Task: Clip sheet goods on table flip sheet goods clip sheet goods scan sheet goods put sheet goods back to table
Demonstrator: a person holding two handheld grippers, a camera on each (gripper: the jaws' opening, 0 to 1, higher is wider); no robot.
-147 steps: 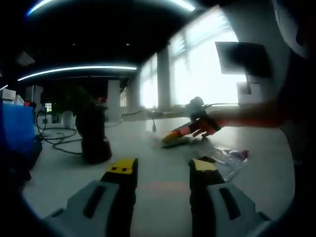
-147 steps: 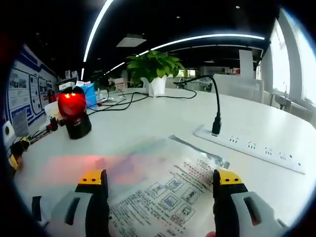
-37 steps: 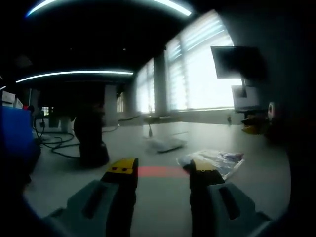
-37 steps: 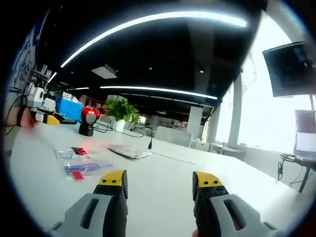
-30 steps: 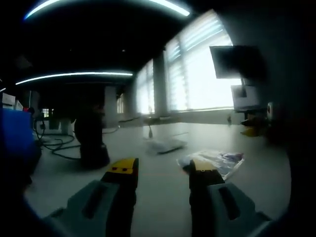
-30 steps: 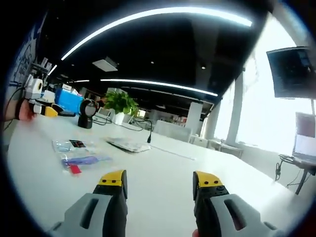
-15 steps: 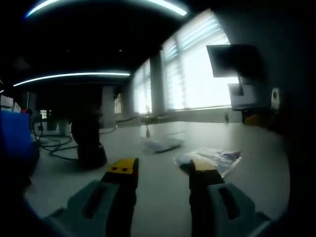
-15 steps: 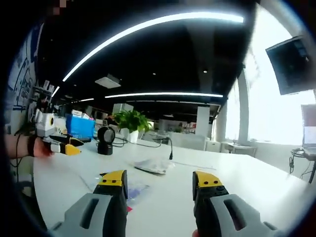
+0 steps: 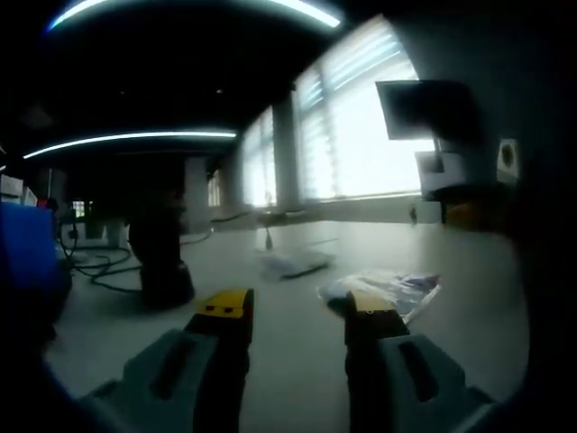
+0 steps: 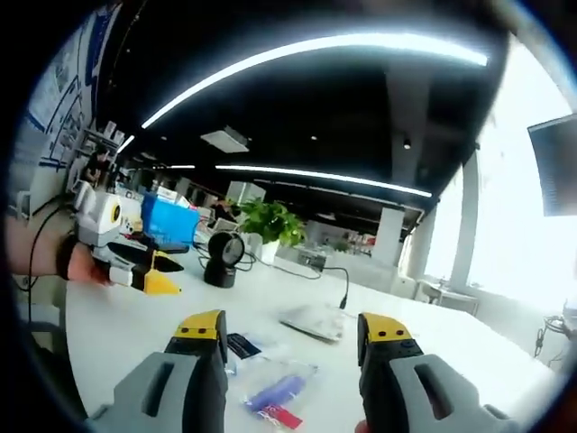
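The white table (image 10: 505, 379) is seen from a right gripper view that has swung back toward the goods since a second ago. The clear sheet-goods packet (image 10: 275, 383) lies flat beyond the right gripper (image 10: 293, 329), also just past the left gripper (image 9: 293, 305); a second packet (image 10: 315, 320) lies farther off. Both grippers are held wide, empty. With the scanner (image 10: 221, 257) unlit, the cycle is judged complete.

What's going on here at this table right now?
A person holds a gripper in each hand over a white table. Both the left gripper and the right gripper are open and hold nothing. A clear packet lies flat ahead of the right gripper, a second packet farther back, near the scanner.
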